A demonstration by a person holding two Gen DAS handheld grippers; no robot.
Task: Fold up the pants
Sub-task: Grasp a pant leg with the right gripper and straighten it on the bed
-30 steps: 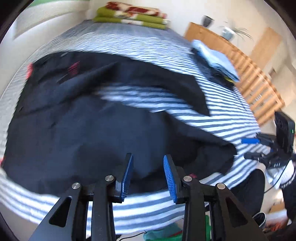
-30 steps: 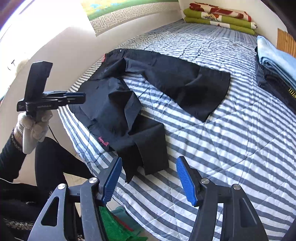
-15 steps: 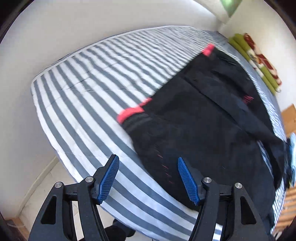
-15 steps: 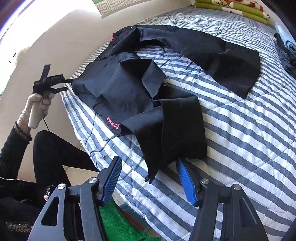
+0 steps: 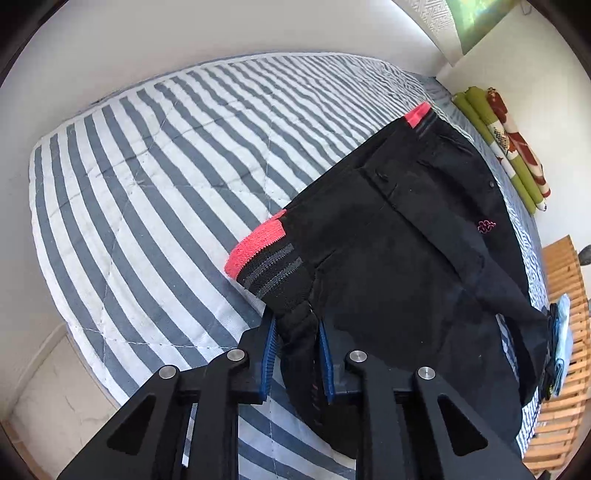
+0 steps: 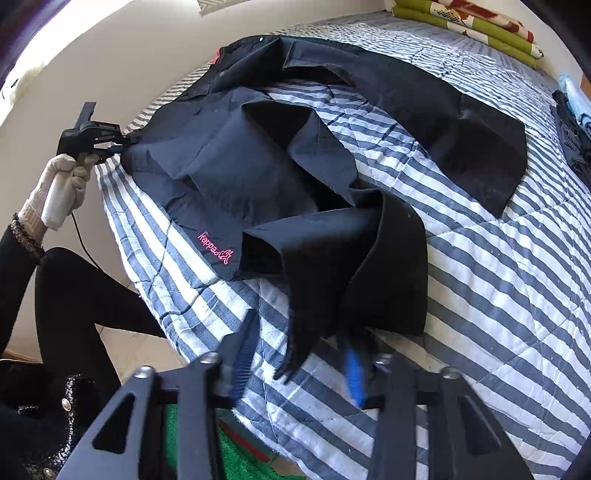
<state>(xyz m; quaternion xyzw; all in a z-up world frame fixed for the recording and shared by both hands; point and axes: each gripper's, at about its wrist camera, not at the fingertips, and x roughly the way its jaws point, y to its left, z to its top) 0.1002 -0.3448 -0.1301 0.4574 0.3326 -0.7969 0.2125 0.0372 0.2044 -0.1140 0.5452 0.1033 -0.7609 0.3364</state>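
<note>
Black pants (image 5: 406,258) with a pink elastic waistband (image 5: 255,247) lie crumpled on a striped bed (image 5: 147,184). My left gripper (image 5: 297,347) is shut on the waistband's near corner, with black fabric pinched between its blue pads. The right wrist view shows those pants (image 6: 258,166) with one leg stretched to the far right and the other bunched near me. There the left gripper (image 6: 110,142), held by a gloved hand (image 6: 59,192), grips the waist corner at the bed's left edge. My right gripper (image 6: 297,369) is open and blurred, its pads on either side of the near leg's hem (image 6: 299,343).
Folded green and red blankets (image 6: 469,22) lie at the head of the bed. A stack of folded clothes (image 6: 572,122) sits at the right edge, beside wooden slats (image 5: 565,295). The person's dark-clad legs (image 6: 74,295) and a green mat (image 6: 207,443) are below the bed's near edge.
My left gripper swung to the waistband corner and shut on it. My right gripper came in close to the leg hem and its fingers have narrowed around it.
</note>
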